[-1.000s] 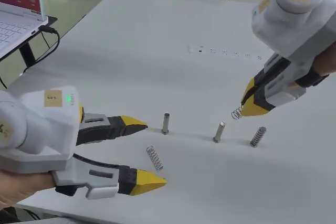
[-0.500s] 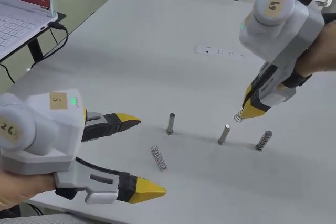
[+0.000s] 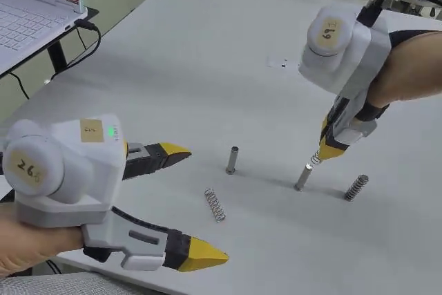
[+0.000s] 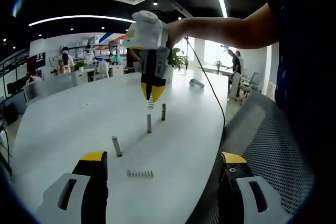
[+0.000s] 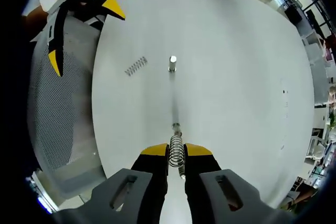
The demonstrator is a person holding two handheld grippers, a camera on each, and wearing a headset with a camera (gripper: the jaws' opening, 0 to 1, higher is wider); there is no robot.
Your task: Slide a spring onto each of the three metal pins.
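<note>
Three metal pins stand in a row on the white table. The left pin is bare. The right pin carries a spring. My right gripper is shut on a spring that hangs just over the top of the middle pin; I cannot tell if they touch. A loose spring lies flat in front of the left pin. My left gripper is open near it, holding nothing.
An open laptop sits on a stand at the far left with a cable hanging from it. A small strip of markings lies farther back on the table. A mesh chair seat is by the table's near edge.
My right gripper has come down and to the left with its spring, from beside the middle pin to right over its top. The left gripper stays open in place.
</note>
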